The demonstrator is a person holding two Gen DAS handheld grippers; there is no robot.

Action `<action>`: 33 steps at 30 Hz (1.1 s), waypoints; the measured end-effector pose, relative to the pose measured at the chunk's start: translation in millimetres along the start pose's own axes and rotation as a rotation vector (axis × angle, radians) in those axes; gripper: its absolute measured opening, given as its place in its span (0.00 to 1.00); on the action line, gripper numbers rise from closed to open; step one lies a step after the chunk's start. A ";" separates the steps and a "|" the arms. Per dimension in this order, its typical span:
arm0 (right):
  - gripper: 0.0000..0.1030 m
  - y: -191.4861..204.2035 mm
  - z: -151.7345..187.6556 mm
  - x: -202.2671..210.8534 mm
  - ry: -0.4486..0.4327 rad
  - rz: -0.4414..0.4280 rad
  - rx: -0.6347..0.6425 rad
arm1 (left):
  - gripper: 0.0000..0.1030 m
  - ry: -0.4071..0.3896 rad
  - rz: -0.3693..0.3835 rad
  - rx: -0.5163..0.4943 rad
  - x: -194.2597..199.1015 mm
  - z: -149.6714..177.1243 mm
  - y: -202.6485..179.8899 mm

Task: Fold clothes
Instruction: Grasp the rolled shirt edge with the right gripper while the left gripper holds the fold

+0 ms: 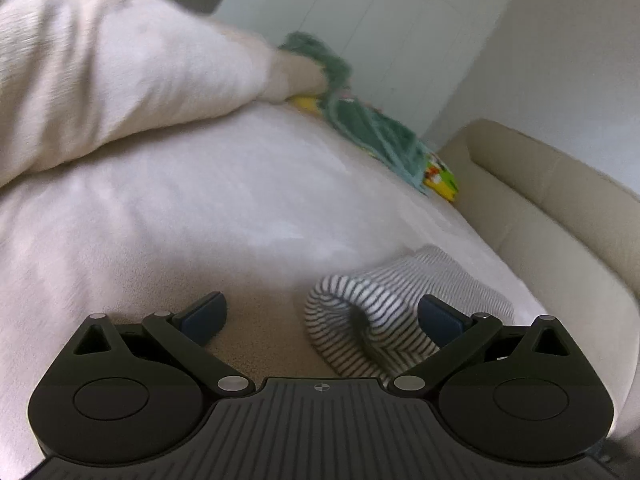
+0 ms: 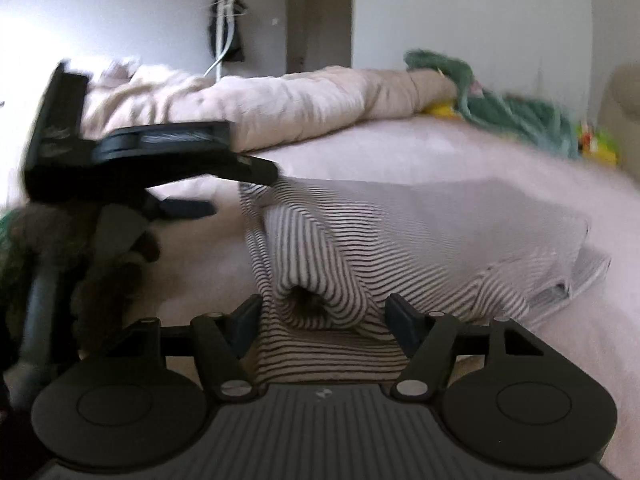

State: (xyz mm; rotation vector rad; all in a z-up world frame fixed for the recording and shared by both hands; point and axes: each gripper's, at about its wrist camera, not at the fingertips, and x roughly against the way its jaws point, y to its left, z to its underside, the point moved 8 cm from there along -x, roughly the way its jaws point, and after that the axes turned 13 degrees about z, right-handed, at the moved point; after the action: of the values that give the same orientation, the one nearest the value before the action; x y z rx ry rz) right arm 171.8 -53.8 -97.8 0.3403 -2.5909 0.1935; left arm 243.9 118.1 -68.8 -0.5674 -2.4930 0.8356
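Note:
A black-and-white striped garment (image 2: 400,236) lies partly folded on the pale bed sheet (image 2: 400,148), with a rolled fold facing me. My right gripper (image 2: 324,322) is open, its jaws on either side of that rolled fold (image 2: 320,280), low over the cloth. My left gripper (image 1: 322,316) is open; the garment's rolled end (image 1: 360,320) sits between its jaws, nearer the right finger (image 1: 440,320). The left gripper also shows in the right wrist view (image 2: 224,192), blurred, open at the garment's left edge.
A bunched cream duvet (image 2: 260,100) lies across the far side of the bed. A green knitted item (image 1: 360,120) and a yellow-green toy (image 1: 440,176) lie at the far edge. A beige padded headboard (image 1: 540,208) runs along the right.

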 end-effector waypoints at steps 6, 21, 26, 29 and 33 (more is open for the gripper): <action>0.65 -18.0 0.7 -3.1 0.038 -0.079 -0.156 | 1.00 0.056 0.101 0.155 27.8 5.5 -21.9; 0.76 6.8 11.4 18.6 -0.125 0.071 0.191 | 0.83 0.213 0.175 0.197 -31.2 21.1 -52.1; 0.63 13.8 1.1 2.1 -0.155 0.140 0.304 | 0.73 0.205 0.204 0.267 -27.2 16.9 -43.6; 0.53 2.3 -15.3 -2.0 -0.106 0.079 0.187 | 0.72 0.169 0.177 0.266 -18.9 13.0 -37.4; 0.52 -6.1 -17.2 -4.3 -0.059 0.020 0.108 | 0.86 0.177 0.163 0.271 -25.9 13.8 -35.4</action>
State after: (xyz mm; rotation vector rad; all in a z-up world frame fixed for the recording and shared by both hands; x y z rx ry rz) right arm 185.3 -55.3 -84.8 0.3634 -2.6485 0.3358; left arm 249.4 72.8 -63.3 -0.7199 -2.1506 1.1125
